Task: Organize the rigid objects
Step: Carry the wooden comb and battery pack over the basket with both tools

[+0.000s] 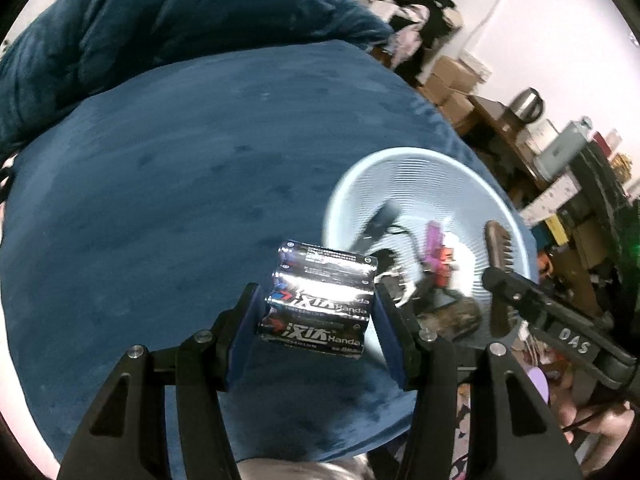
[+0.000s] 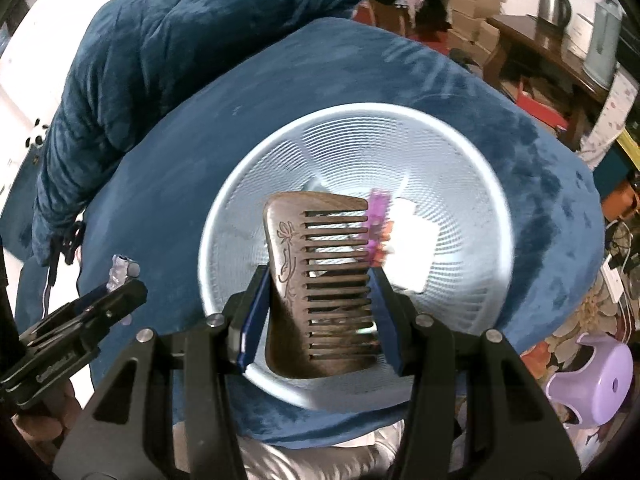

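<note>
Left gripper [image 1: 318,312] clamps battery pack [image 1: 318,300]; right gripper [image 2: 320,300] clamps comb [image 2: 320,280]; basket [image 2: 460,168] holds blurred, perhaps purple item [image 2: 378,220].

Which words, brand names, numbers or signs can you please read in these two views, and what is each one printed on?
"Handa": on the shrink-wrapped pack of black batteries, printed twice, beside a stylised logo with a red and blue arrow that I cannot spell with certainty.
"DAS": on the black body of the right tongs, seen from the left wrist.
Fine print on the batteries: too small to read.
Carved dark wooden comb: a flower engraving only, no text.
</note>
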Available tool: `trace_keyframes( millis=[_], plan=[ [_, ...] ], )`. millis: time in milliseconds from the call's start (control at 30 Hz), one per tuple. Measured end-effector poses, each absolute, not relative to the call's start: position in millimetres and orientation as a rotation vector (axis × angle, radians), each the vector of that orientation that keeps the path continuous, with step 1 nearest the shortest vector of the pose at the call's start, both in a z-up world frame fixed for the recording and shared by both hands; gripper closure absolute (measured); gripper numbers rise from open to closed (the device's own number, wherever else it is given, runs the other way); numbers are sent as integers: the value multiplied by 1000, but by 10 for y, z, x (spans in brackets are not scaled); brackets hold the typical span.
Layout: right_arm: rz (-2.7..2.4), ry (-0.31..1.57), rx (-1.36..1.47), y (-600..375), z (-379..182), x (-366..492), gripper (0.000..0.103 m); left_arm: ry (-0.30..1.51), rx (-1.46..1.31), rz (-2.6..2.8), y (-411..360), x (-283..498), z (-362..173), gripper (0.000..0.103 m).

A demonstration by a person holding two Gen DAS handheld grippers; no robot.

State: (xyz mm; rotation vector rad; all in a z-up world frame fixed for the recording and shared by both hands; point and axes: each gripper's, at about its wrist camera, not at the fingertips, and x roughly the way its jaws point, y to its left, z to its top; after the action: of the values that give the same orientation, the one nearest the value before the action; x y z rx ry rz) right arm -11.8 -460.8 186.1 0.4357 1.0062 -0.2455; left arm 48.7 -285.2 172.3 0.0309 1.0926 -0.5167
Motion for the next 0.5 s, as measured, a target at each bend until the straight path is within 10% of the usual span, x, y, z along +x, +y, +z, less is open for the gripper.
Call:
trace_keyframes(
  millis=[433, 500],
  plan=[
    [-352, 980, 481, -4982, 1865, -175, 52, 1131, 37, -681, -3629, 594, 1540, 45],
    [-365, 983, 480, -5022, 1870, -178, 49, 1145, 43, -665, -3653, 613, 1497, 19]
  ],
)
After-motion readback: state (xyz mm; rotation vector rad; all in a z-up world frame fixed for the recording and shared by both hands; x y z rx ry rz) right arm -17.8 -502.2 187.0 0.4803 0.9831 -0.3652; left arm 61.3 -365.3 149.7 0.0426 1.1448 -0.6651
